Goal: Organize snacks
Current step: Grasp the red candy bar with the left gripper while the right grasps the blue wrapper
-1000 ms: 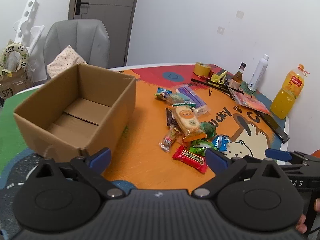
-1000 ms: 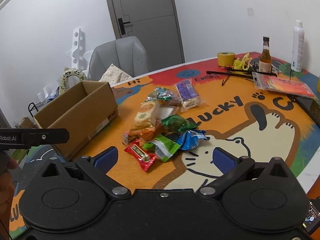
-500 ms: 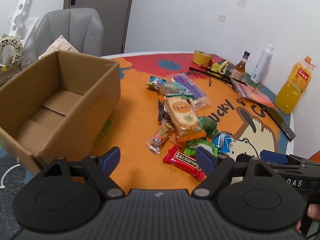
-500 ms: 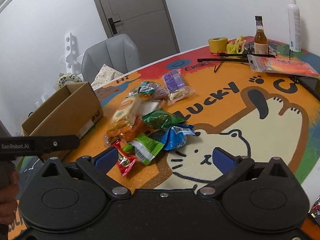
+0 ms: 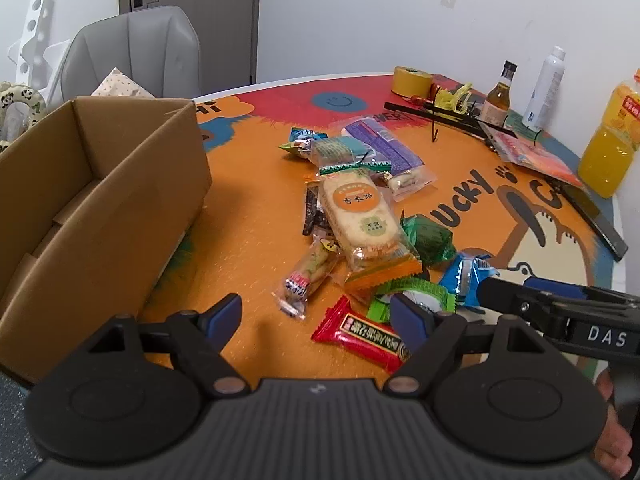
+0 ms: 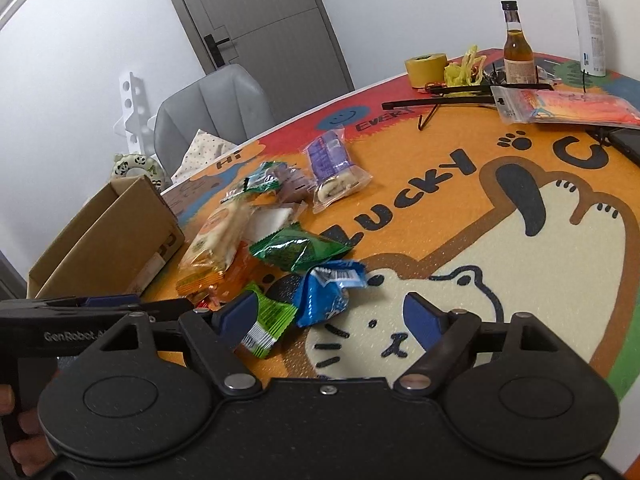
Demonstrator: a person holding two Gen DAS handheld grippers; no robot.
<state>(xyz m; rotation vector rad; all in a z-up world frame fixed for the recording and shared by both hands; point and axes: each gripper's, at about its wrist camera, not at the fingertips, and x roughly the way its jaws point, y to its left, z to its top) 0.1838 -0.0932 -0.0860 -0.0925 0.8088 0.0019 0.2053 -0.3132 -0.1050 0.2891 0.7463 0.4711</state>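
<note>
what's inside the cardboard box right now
No snacks show inside the cardboard box: only its bare flaps on the part of the floor in view. Its near wall and the frame edge hide the rest.

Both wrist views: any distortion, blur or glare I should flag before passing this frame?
Left wrist view: strong fisheye bend, dark corners, the cardboard box bulges at the edge; snacks sharp. Right wrist view: horizon tilted, door frame bowed, glare on the green foil packet; no clear motion blur.

The mat [image 6: 500, 208] reads "LUCKY"; one hand-held gripper [image 5: 606, 337] reads "DAS", the other [image 6: 72, 336] "GenRobot.AI".
</note>
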